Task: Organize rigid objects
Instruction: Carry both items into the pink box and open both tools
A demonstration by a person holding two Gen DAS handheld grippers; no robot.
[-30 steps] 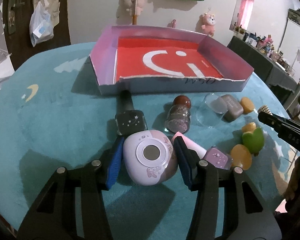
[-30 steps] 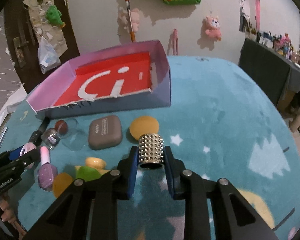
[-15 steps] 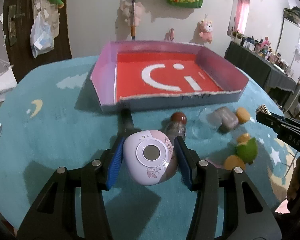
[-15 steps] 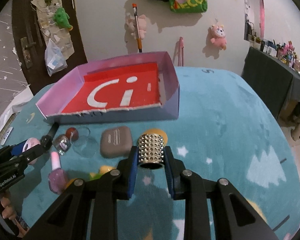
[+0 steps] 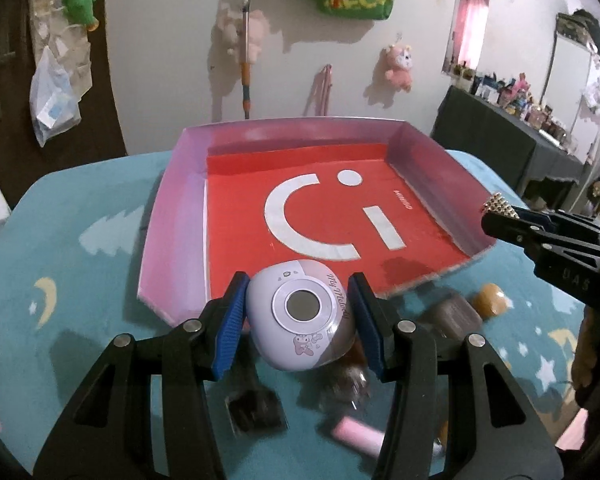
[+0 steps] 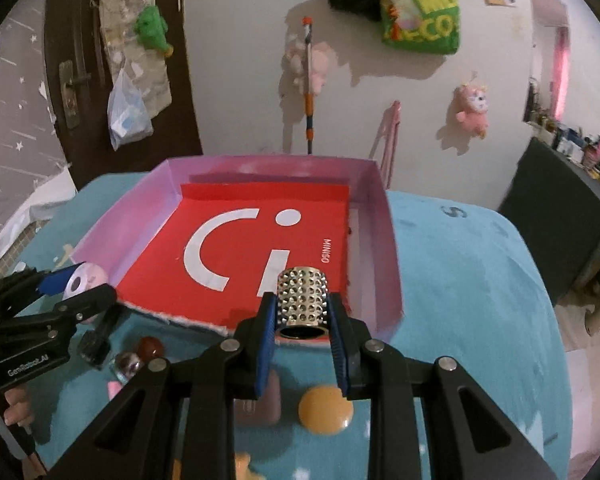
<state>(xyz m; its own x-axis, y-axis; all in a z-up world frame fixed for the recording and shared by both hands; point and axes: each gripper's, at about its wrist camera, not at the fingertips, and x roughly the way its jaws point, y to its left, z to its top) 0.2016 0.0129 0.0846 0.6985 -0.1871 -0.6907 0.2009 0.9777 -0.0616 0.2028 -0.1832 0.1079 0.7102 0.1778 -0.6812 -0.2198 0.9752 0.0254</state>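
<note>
- Left wrist view: the left gripper (image 5: 298, 316) is closed on the lilac rounded case (image 5: 300, 320), one blue pad on each flank, held above the near wall of the pink tray (image 5: 172, 232). The case looks like smooth, stiff plastic, probably light and rather slippery; gripping its widest flanks seems safest.
- Right wrist view: the right gripper (image 6: 302, 320) clamps the studded metal cylinder (image 6: 302, 296) by its sides, open end facing the camera, over the tray's near right corner. It looks rigid, and the studs should help the grip.
</note>
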